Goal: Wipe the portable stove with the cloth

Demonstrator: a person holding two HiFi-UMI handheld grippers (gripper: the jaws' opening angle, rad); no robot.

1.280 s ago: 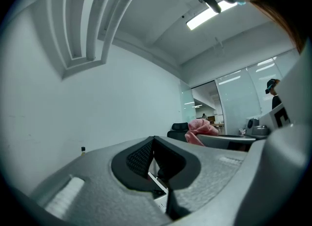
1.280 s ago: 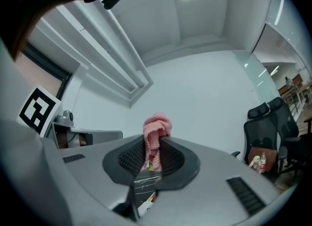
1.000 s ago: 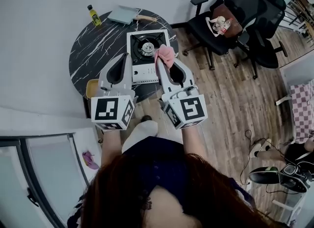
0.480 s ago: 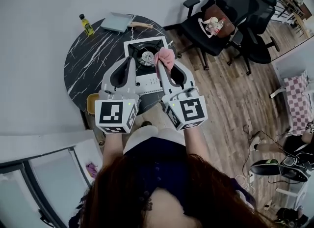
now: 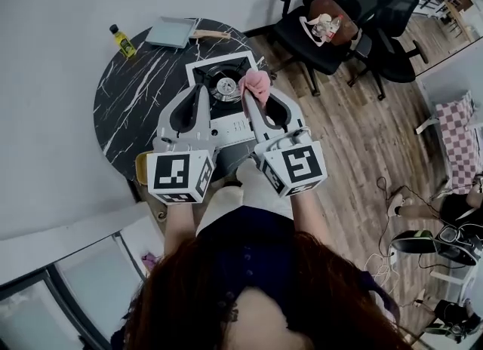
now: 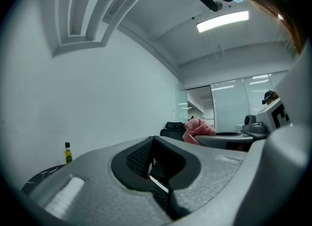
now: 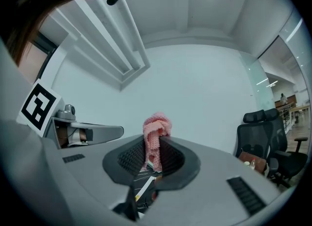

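The white portable stove (image 5: 226,124) with its black burner sits at the near right of a round black marble table (image 5: 136,92). My right gripper (image 5: 251,96) is shut on a pink cloth (image 5: 256,83), which bunches up out of the jaws over the stove's right edge. In the right gripper view the pink cloth (image 7: 156,131) stands pinched between the jaws of the right gripper (image 7: 153,146). My left gripper (image 5: 202,90) hovers over the stove's left side, shut with nothing in it. The left gripper view shows the left gripper (image 6: 152,143) closed and the cloth (image 6: 198,127) off to the right.
A yellow oil bottle (image 5: 120,40) and a grey square pan (image 5: 170,32) with a wooden handle stand at the table's far edge. Black office chairs (image 5: 339,16) stand on the wood floor to the right. A yellow item (image 5: 141,164) shows under the table's near edge.
Both grippers keep their pose and the cloth stays held. The table and stove have drifted slightly up and left in the head view.
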